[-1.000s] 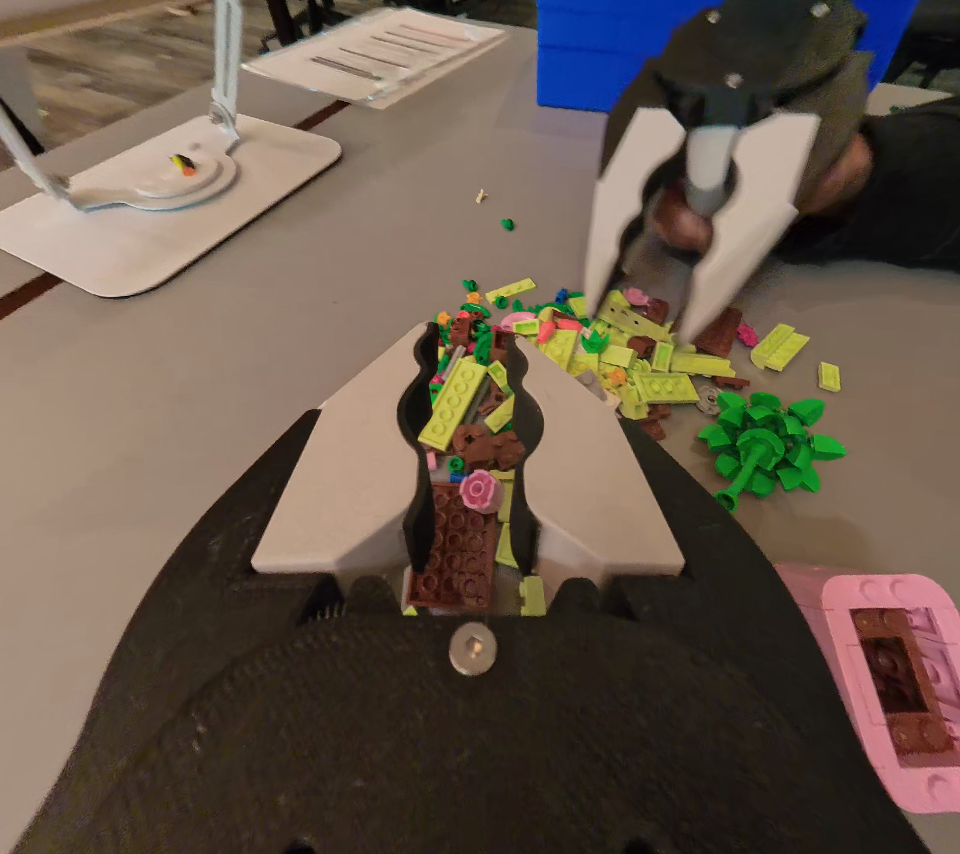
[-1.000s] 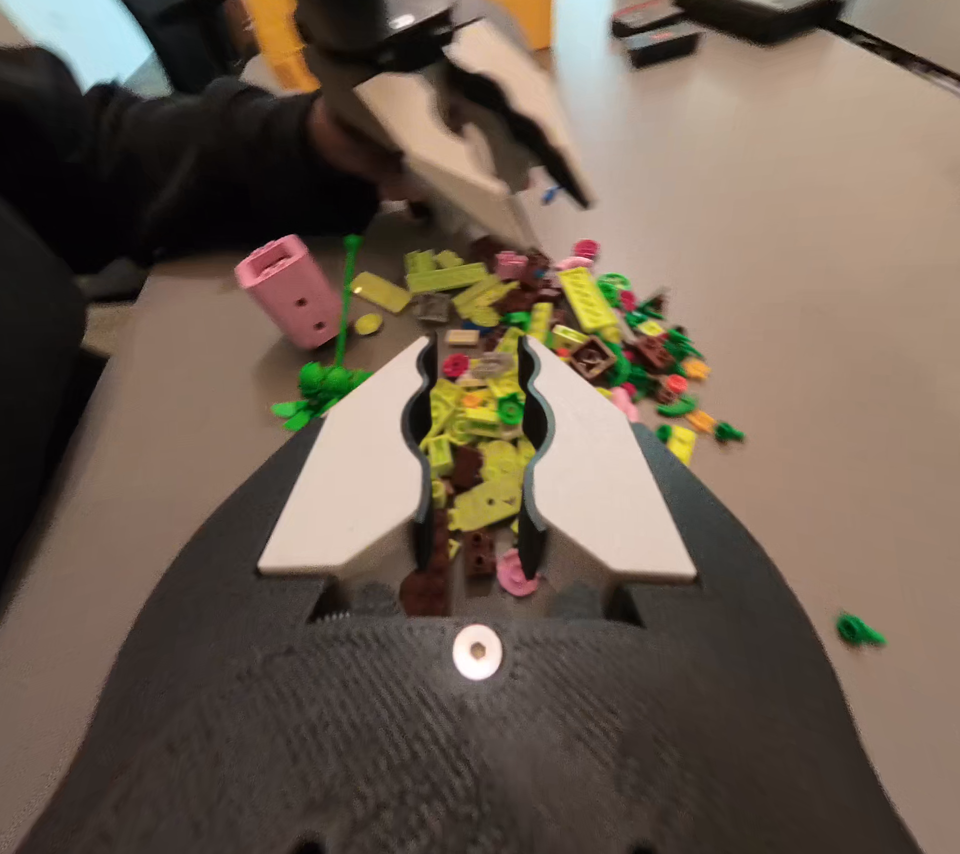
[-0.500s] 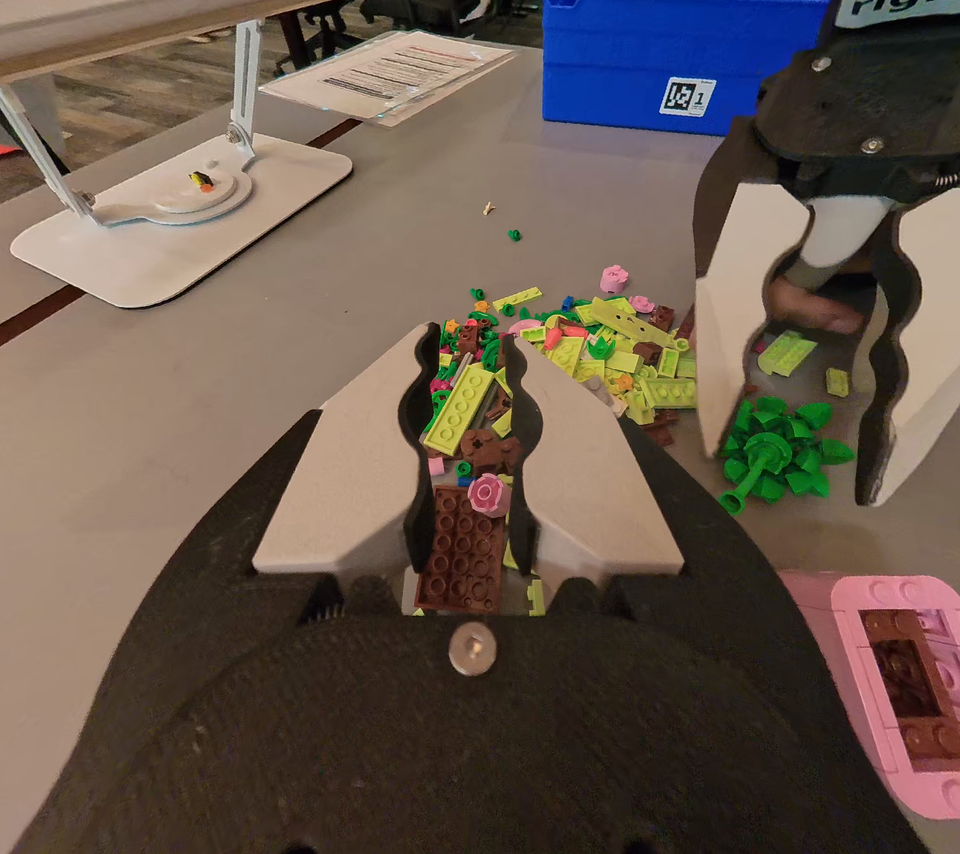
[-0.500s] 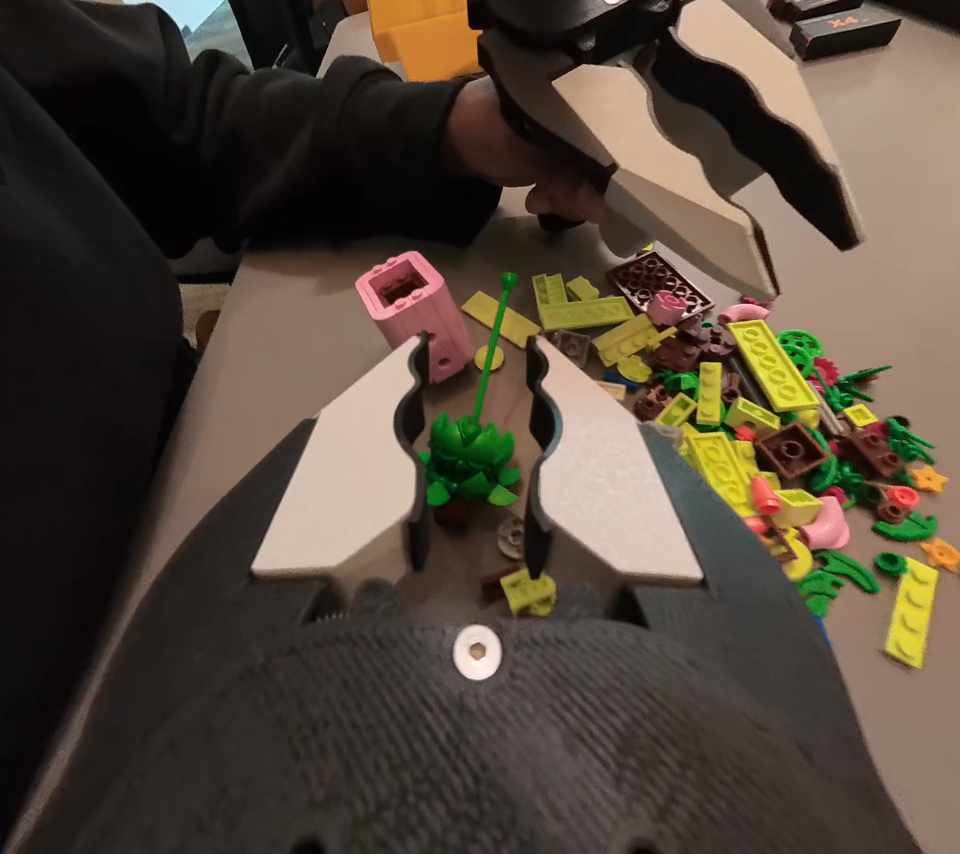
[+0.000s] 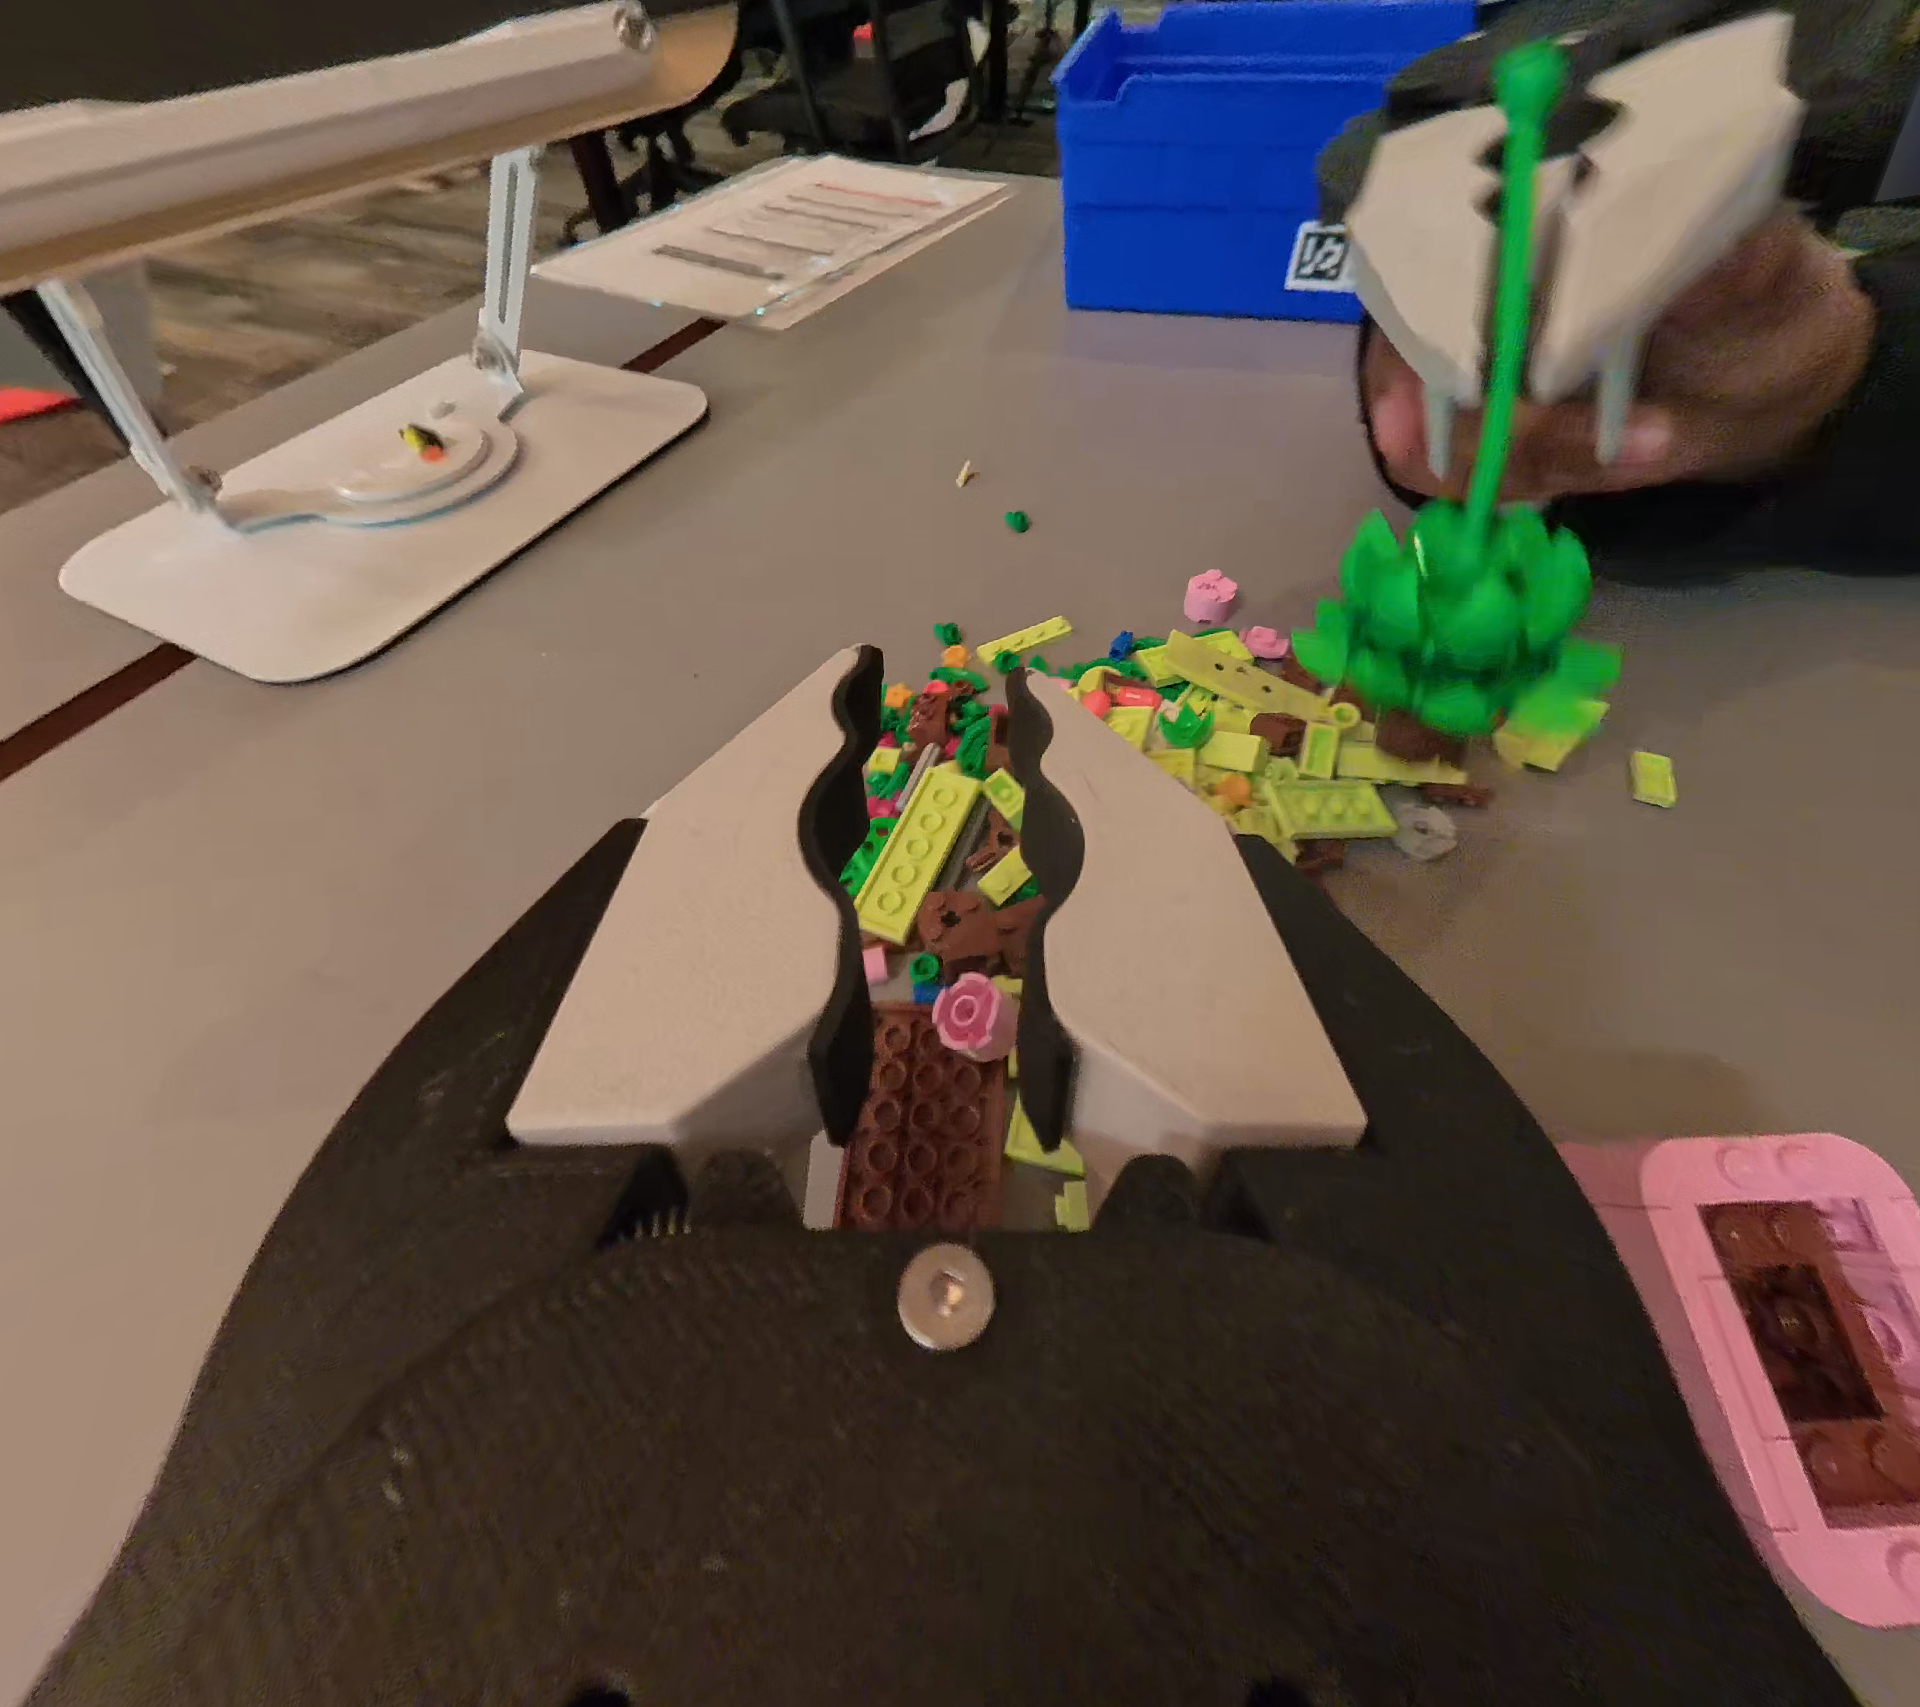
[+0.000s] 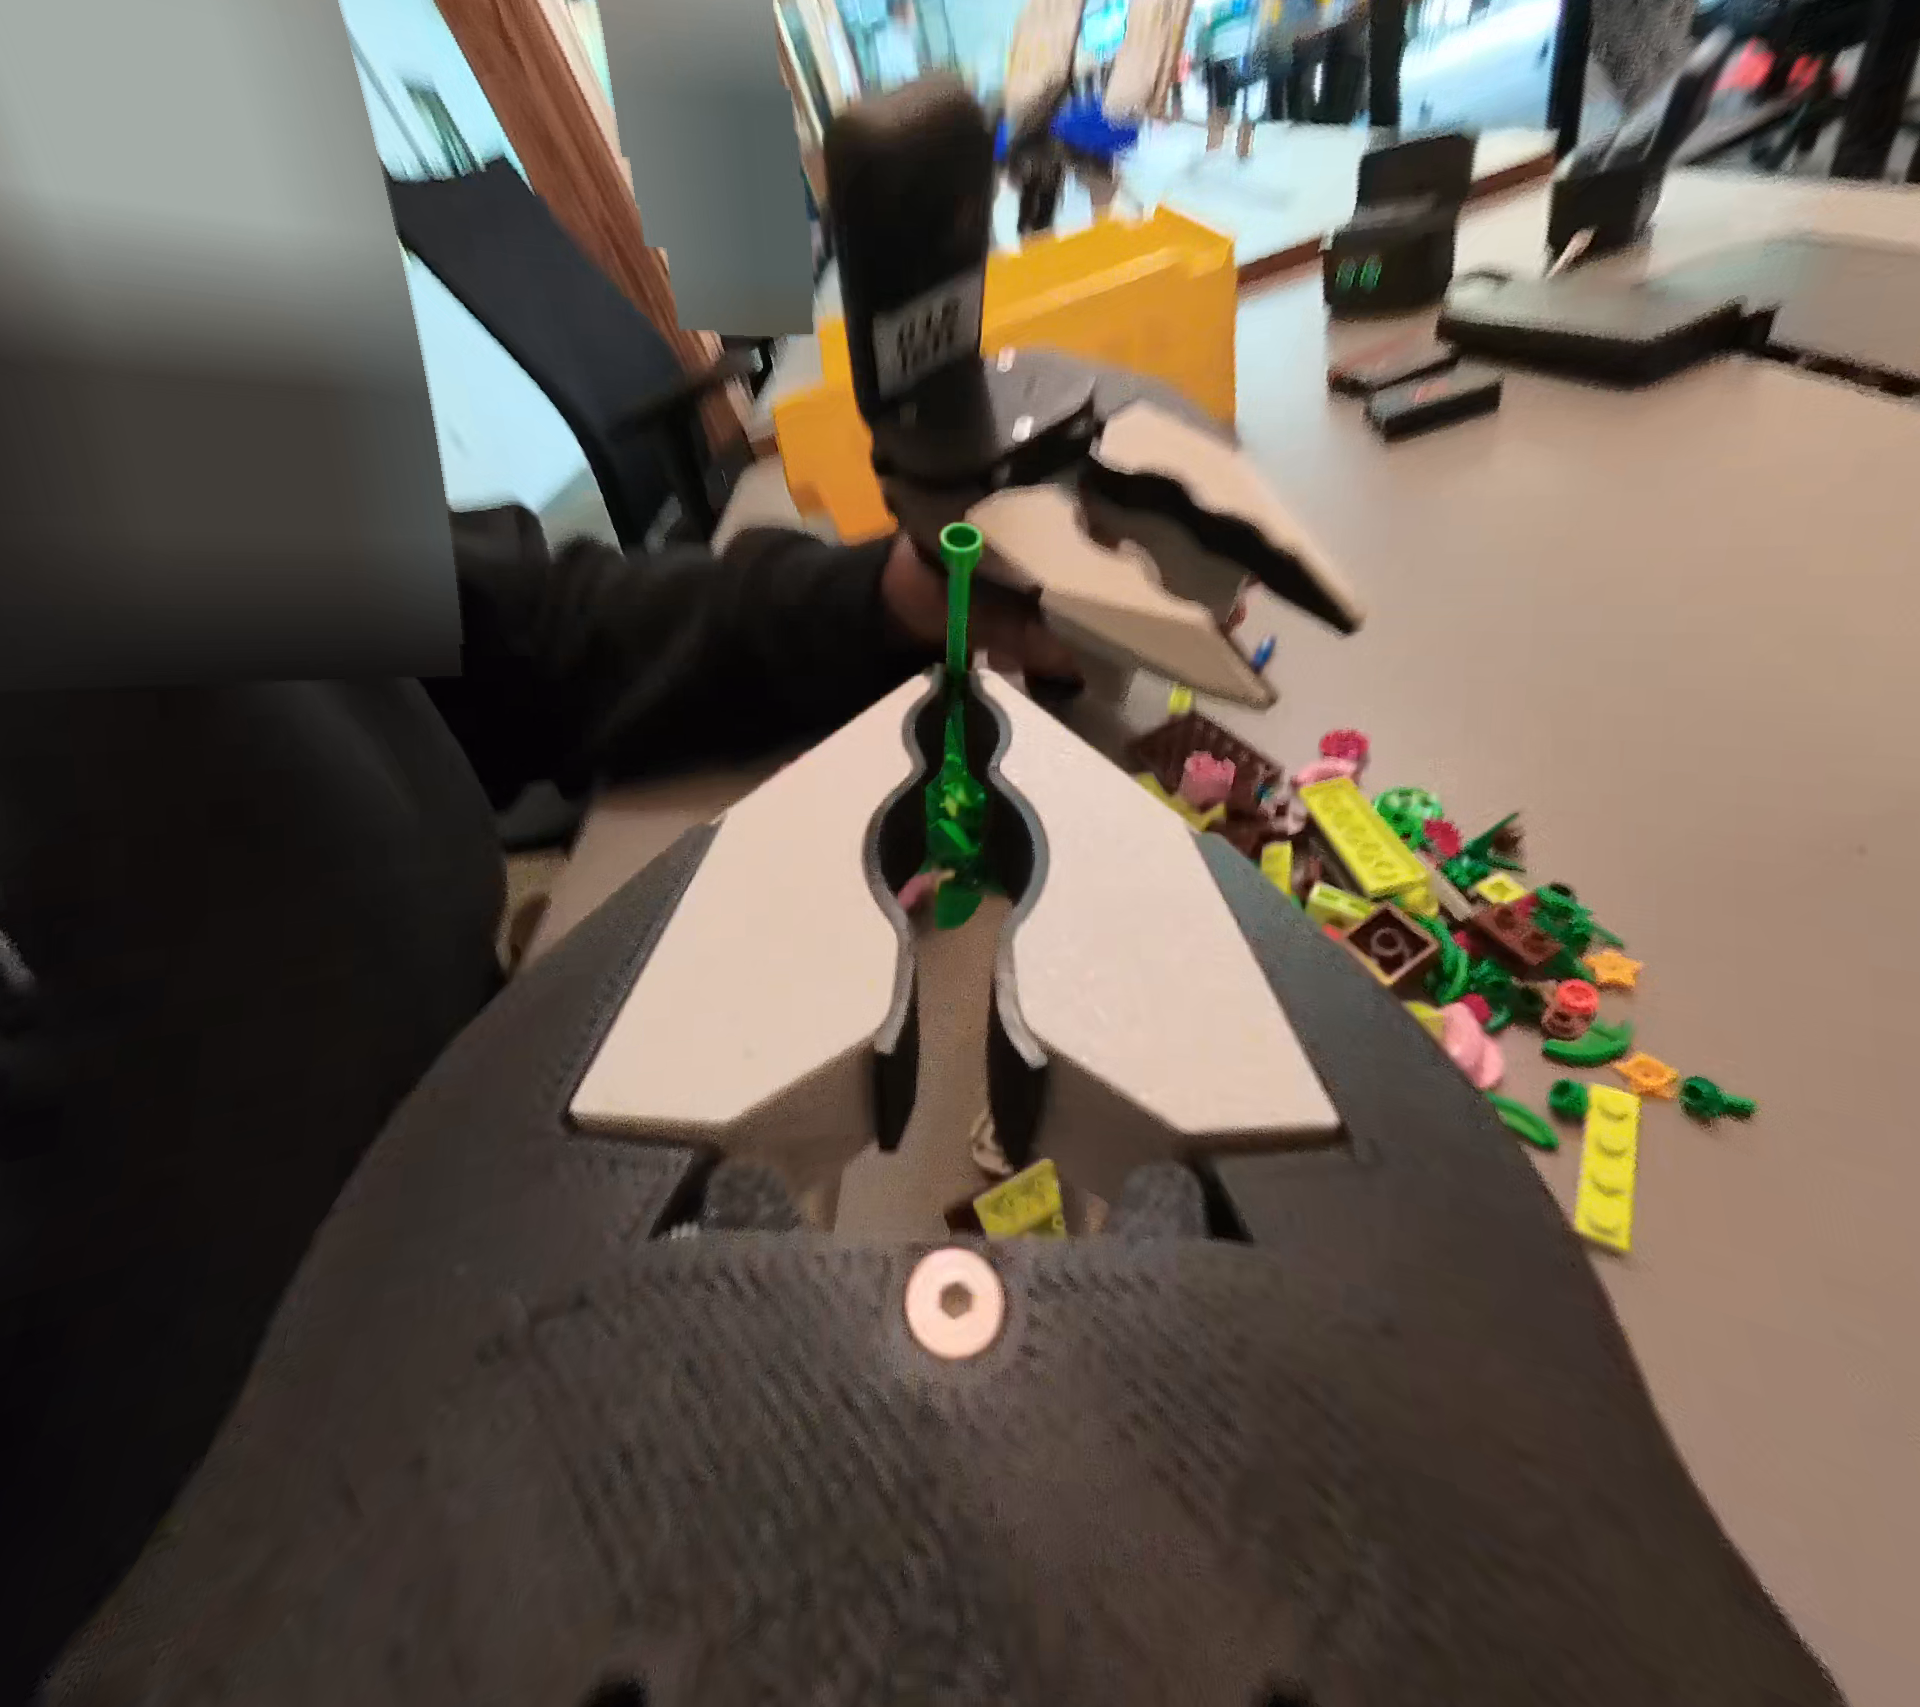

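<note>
My right gripper [image 6: 958, 686] is shut on the thin stem of a green leafy plant piece [image 6: 956, 608] and holds it up off the grey table [image 6: 1558, 722]. In the left wrist view the right gripper [image 5: 1517, 400] is at the upper right, with the plant piece [image 5: 1455, 608] hanging leaf-end down over the pile of small bricks [image 5: 1226, 743]. My left gripper [image 5: 940, 670] is open and empty, low over the pile's near end, above a brown plate [image 5: 925, 1127] and a pink flower [image 5: 971, 1013]. The left gripper also shows in the right wrist view [image 6: 1299, 660].
A pink brick-built box [image 5: 1787, 1345] lies at the near right. A blue bin [image 5: 1195, 151], a clear sheet holder [image 5: 790, 223] and a white stand base [image 5: 364, 514] sit farther back. A yellow bin [image 6: 1091, 307] and black devices [image 6: 1434, 400] are behind the pile [image 6: 1403, 888]. About 9 centimetres separates my left fingertips from my right. The right gripper is farther from the pink flower [image 5: 971, 1013], some 12 centimetres, than the left, some 7 centimetres. Seen from the right wrist view [image 6: 1211, 767] as well.
The right gripper moved from the pile to the green plant piece, shut on its stem and lifted it off the table. The left gripper has stayed almost still, open.
</note>
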### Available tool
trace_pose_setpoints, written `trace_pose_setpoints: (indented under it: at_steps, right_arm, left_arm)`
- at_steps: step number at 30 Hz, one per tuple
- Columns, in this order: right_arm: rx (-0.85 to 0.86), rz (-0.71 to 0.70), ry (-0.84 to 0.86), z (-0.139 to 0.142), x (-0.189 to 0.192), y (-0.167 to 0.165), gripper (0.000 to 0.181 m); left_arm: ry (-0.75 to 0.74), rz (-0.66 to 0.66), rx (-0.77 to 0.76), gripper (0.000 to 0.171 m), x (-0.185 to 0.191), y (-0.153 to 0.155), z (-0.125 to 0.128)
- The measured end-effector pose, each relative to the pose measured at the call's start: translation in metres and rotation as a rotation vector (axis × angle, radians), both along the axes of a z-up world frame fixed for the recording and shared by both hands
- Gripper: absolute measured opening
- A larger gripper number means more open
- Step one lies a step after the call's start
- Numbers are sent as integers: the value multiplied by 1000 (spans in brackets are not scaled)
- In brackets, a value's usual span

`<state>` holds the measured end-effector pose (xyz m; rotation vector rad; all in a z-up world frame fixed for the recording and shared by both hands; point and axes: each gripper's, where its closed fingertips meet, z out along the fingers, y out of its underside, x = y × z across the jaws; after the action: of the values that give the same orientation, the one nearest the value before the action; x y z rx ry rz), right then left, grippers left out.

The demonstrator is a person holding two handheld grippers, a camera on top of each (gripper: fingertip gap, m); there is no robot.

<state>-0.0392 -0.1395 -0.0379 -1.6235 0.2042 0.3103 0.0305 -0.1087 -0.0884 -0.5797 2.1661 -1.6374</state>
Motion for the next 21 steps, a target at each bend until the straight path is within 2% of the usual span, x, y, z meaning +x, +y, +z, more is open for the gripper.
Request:
trace_pose_setpoints:
  at_steps: [4, 8, 12, 15, 21]
  right_arm:
    - [175, -18, 117, 22, 19, -19, 0]
    - [163, -42, 122, 15, 23, -18, 0]
    - [128, -47, 68, 10, 17, -10, 0]
    - [97, -41, 47, 4, 11, -3, 0]
    - [64, -35, 15, -2, 6, 3, 0]
  left_arm:
    - [-26, -162, -138, 29, -26, -15, 18]
    - [112, -357, -271, 48, -58, -31, 34]
    - [152, -382, -267, 59, -64, -38, 30]
    - [145, -396, -255, 53, -68, -43, 30]
    - [59, -347, -169, 21, -66, -44, 26]
